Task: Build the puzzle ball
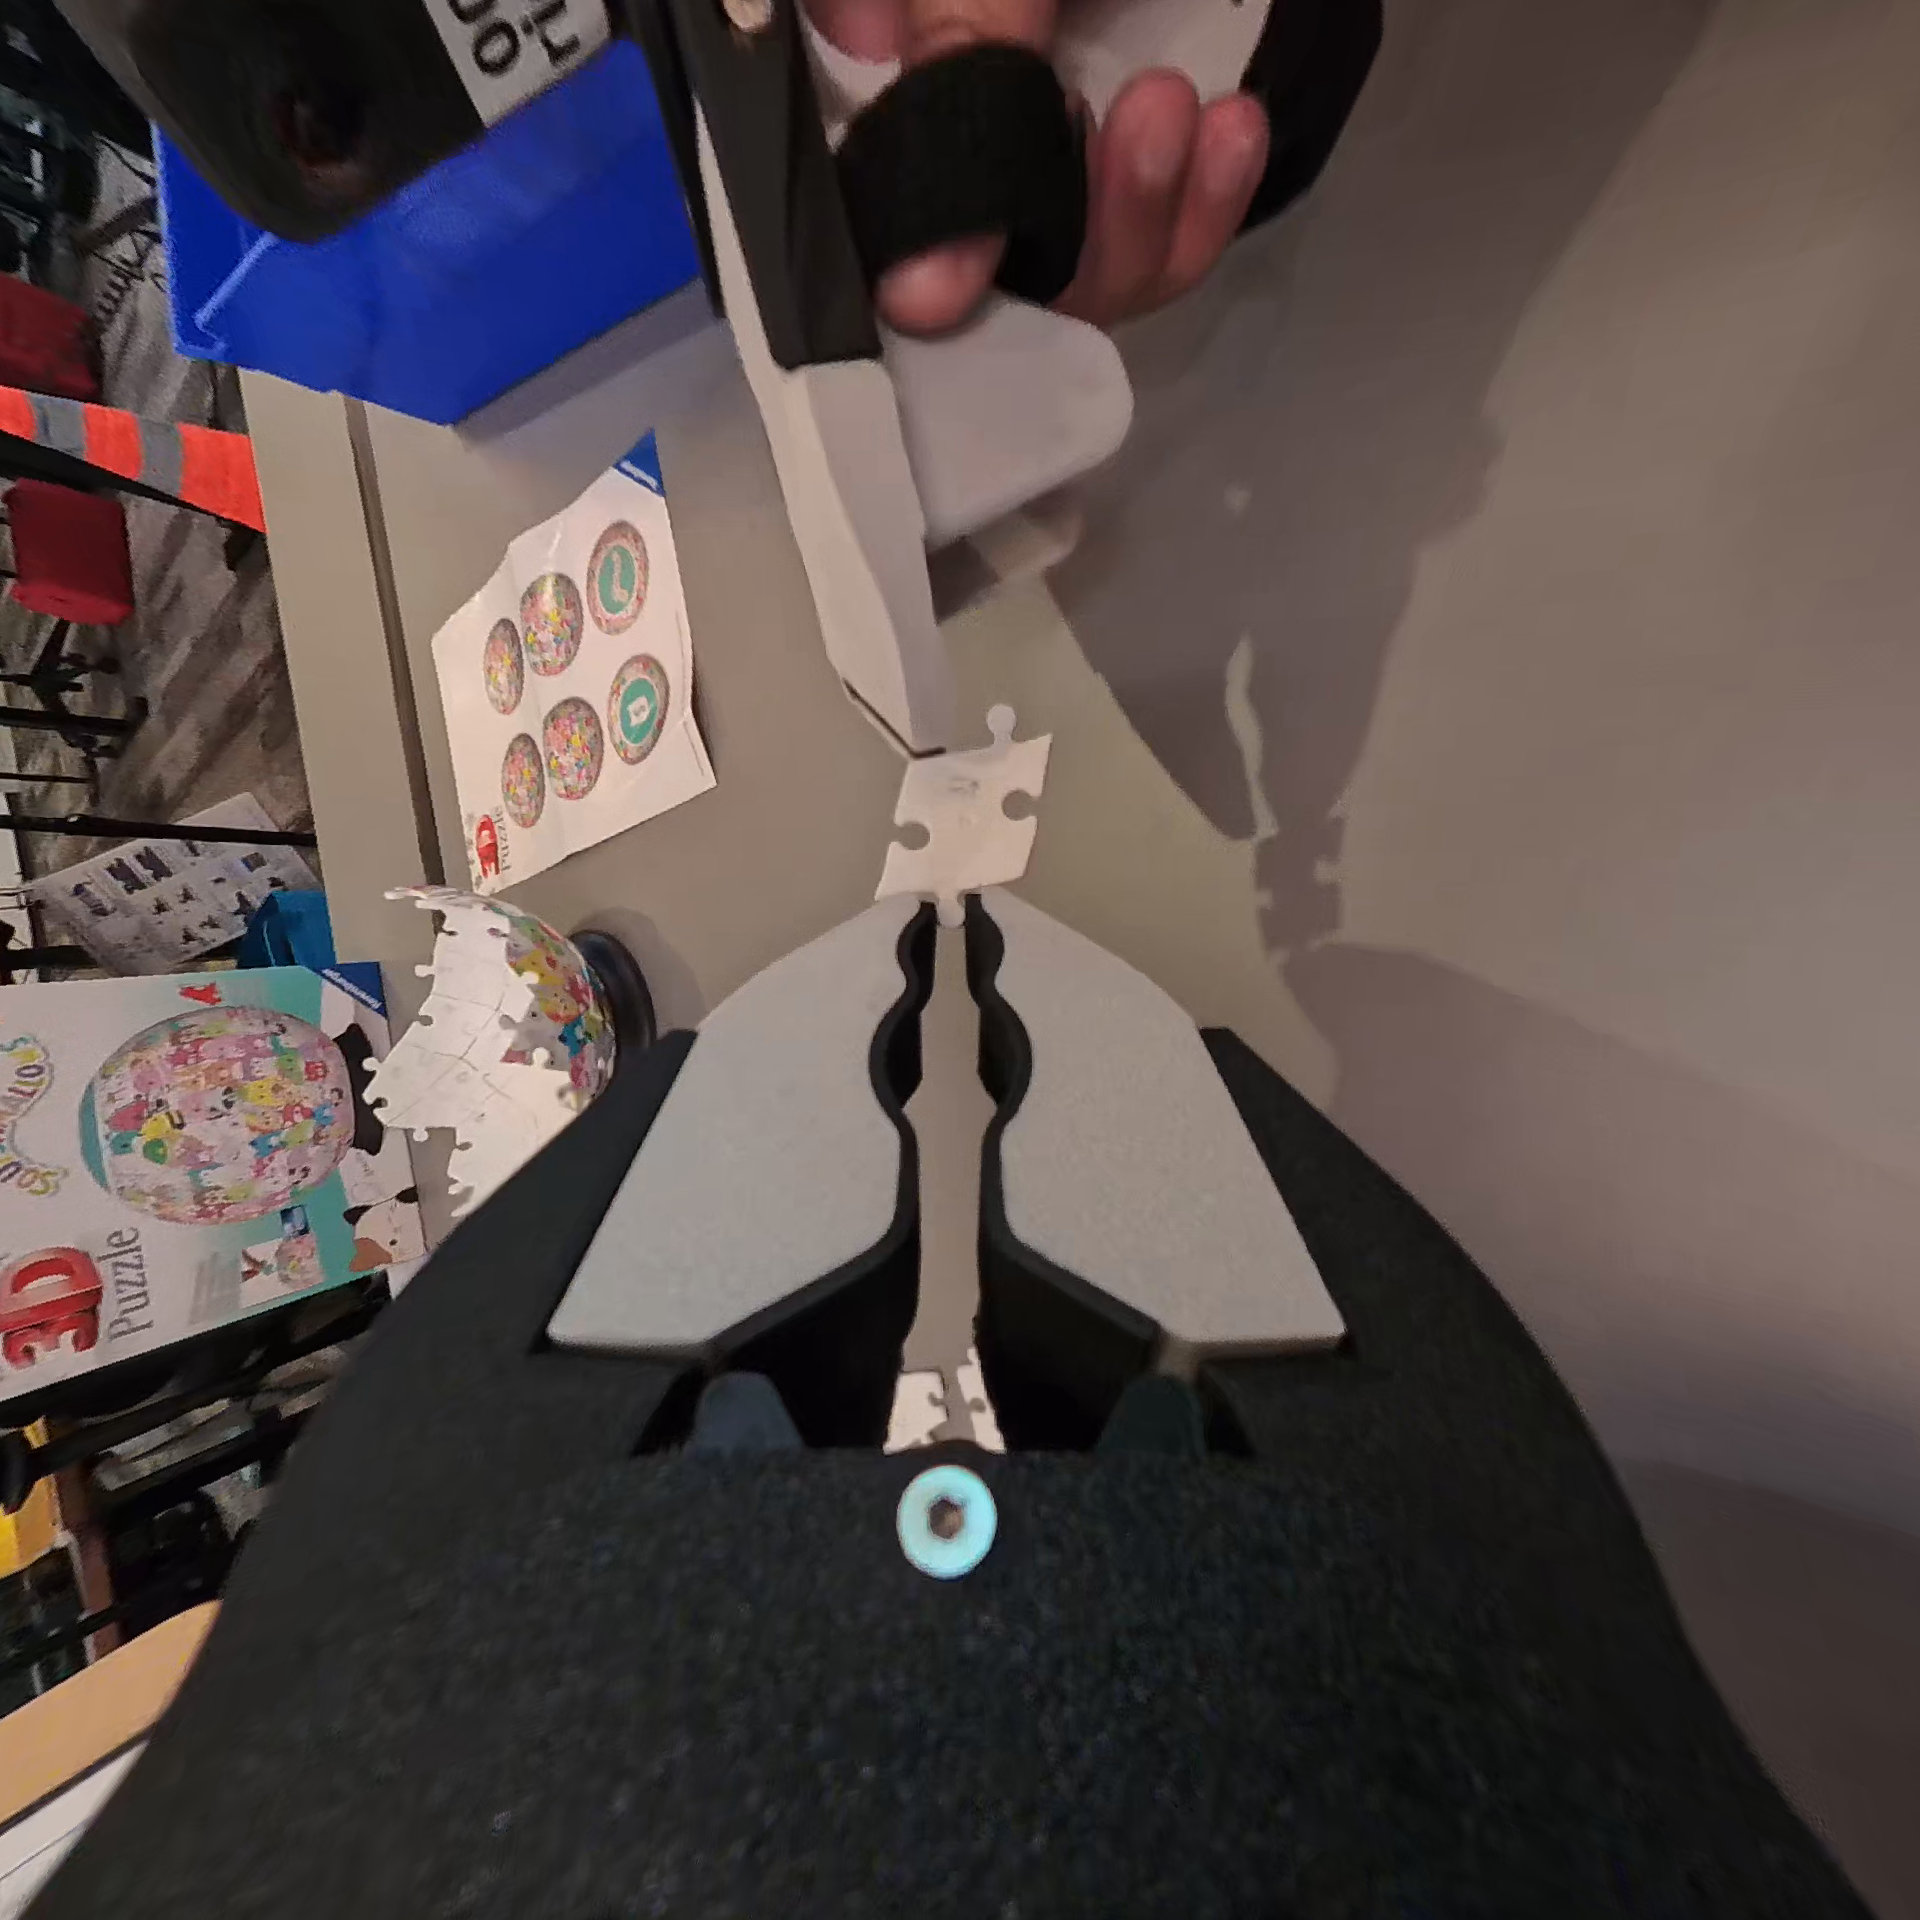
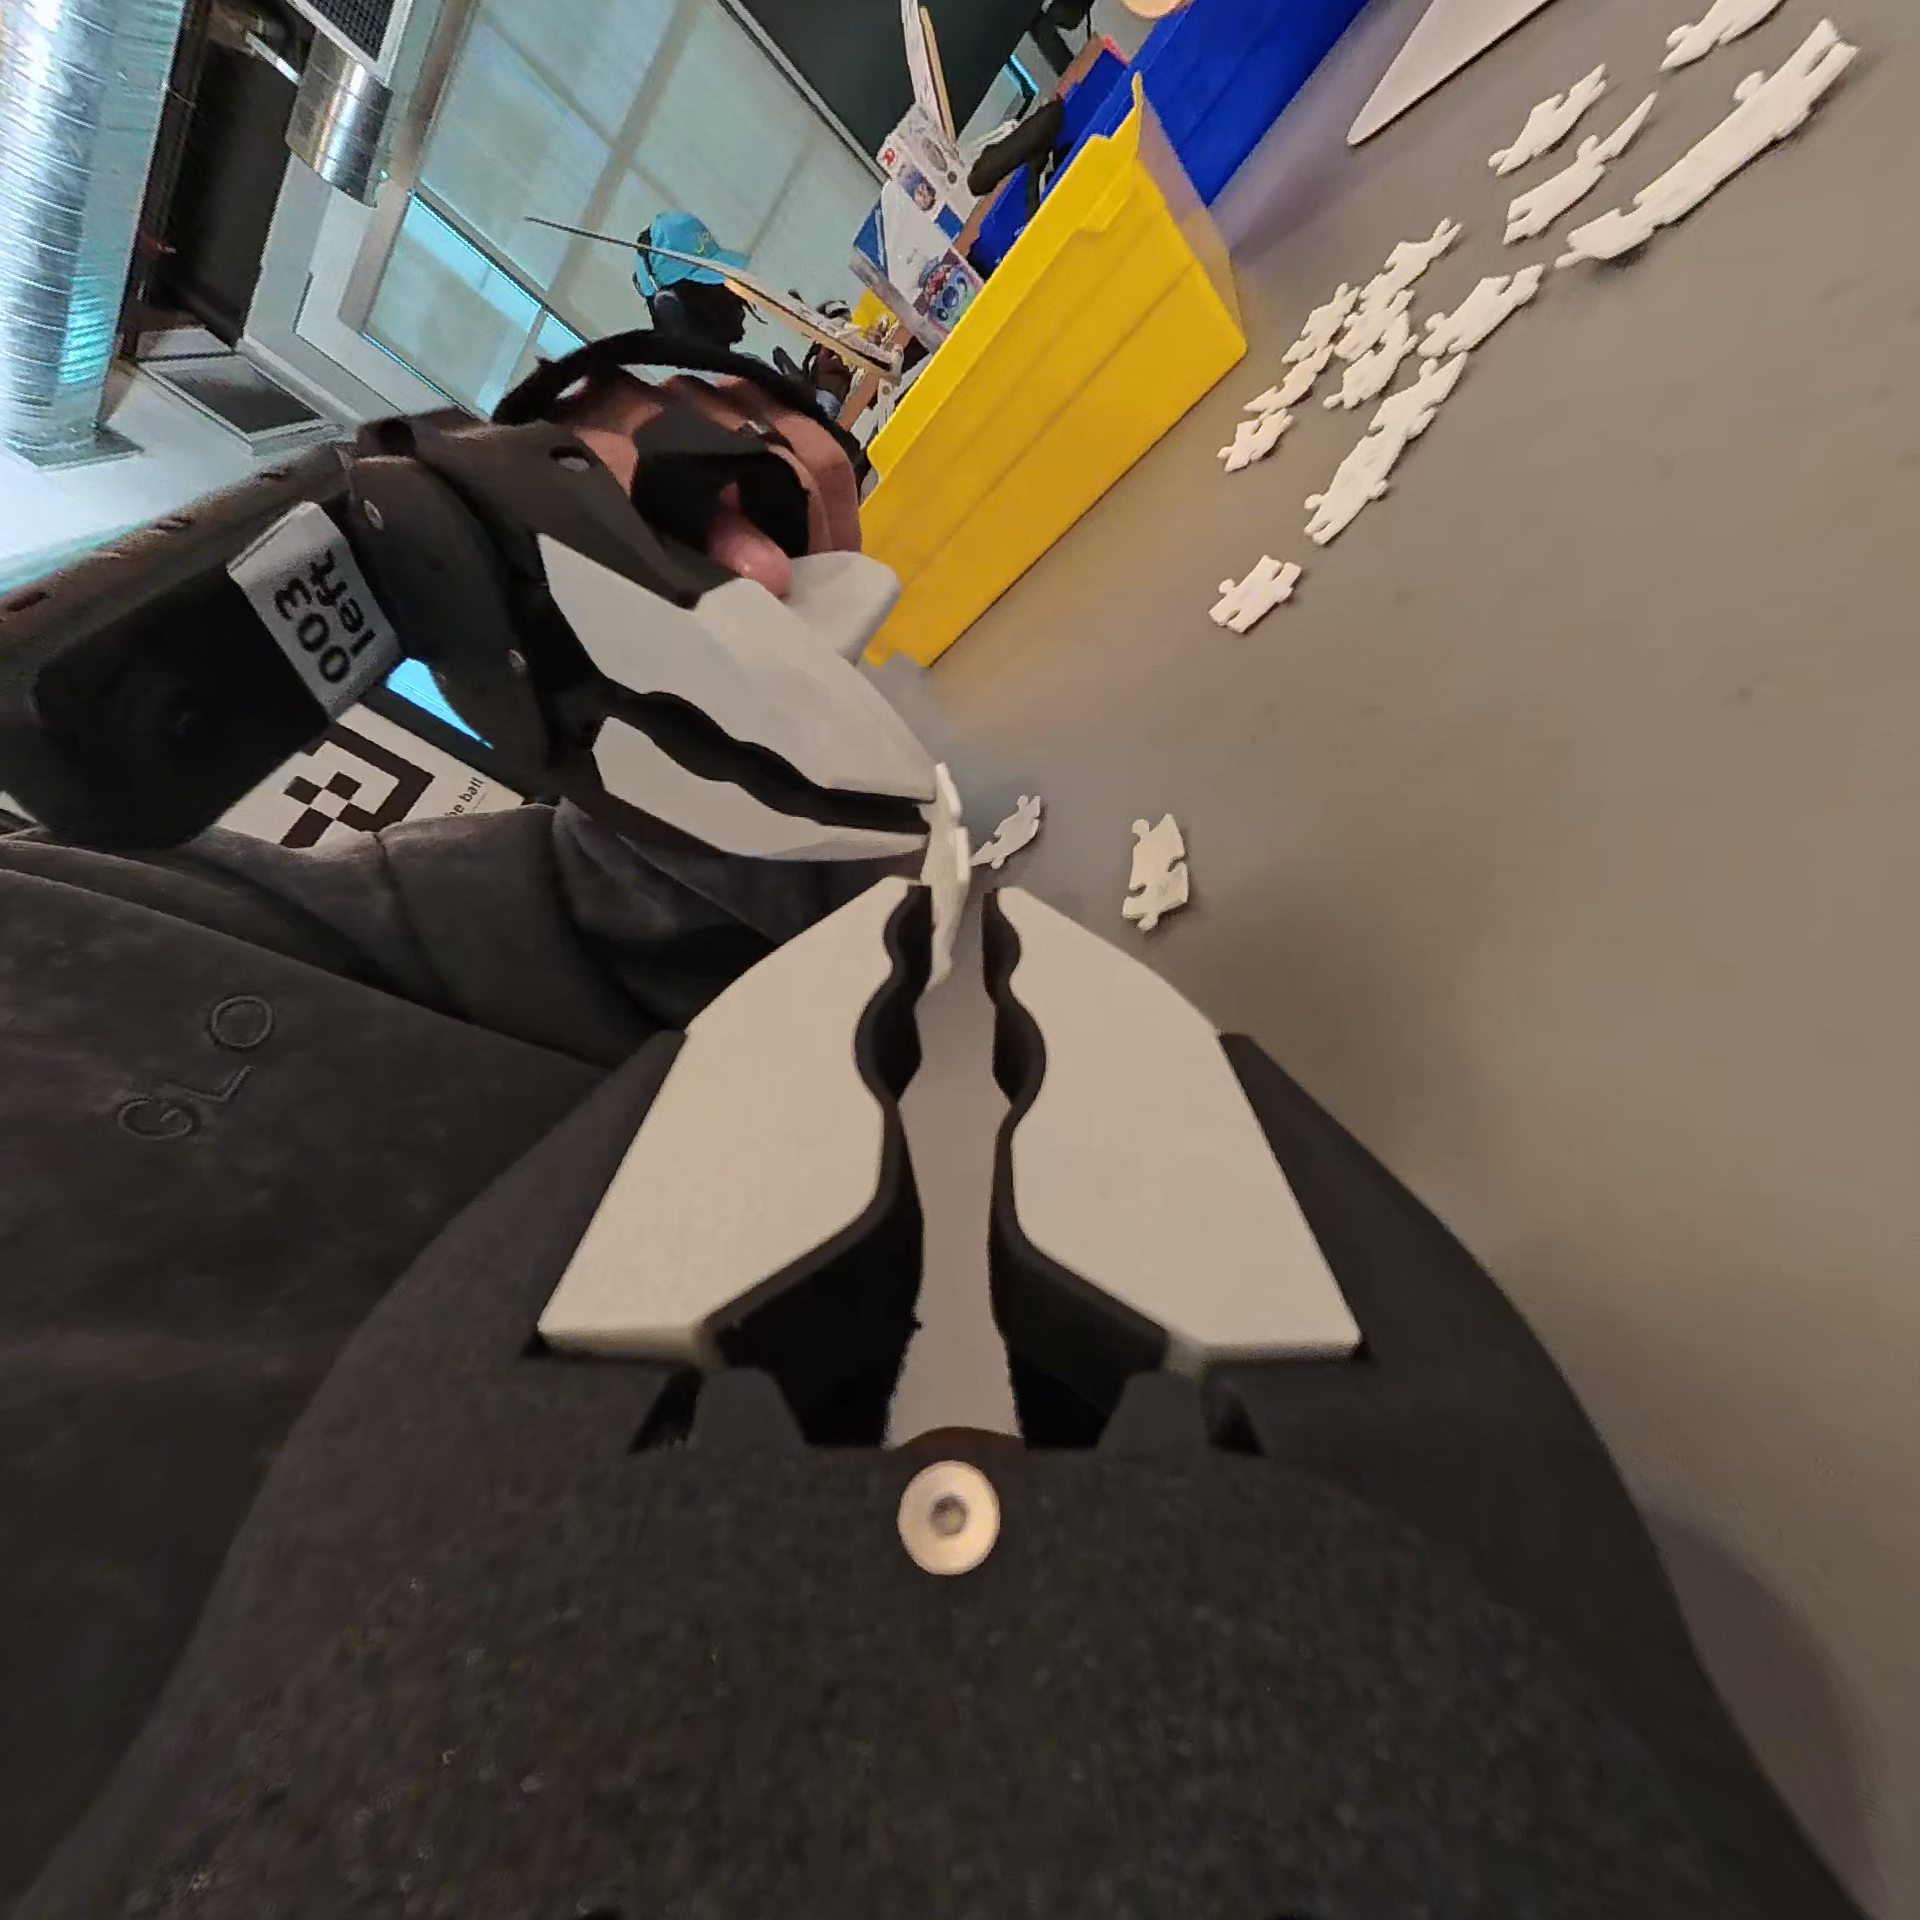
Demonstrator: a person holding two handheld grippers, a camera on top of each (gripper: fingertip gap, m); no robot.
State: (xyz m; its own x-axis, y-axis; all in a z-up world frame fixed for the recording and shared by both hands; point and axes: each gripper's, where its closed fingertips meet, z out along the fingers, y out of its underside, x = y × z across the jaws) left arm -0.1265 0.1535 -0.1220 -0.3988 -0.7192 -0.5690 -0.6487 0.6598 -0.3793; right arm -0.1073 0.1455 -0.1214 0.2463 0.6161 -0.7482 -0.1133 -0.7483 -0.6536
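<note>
left gripper [image 1: 948,914] pinching white puzzle piece [image 1: 966,821]; right gripper [image 2: 951,914] narrowly parted beside it; yellow bin [image 2: 1049,416] contents hidden; half-built ball [image 1: 499,1029] only in left view

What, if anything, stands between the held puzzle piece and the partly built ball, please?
Nothing visible does: the puzzle piece, held by the left tool, has only bare table between it and the partly built ball.

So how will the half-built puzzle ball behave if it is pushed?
The half-built puzzle ball would probably roll or rock, being round. Its open, jagged rim of white pieces suggests that it may flex or shed pieces. It looks hollow, so it is likely light.
</note>
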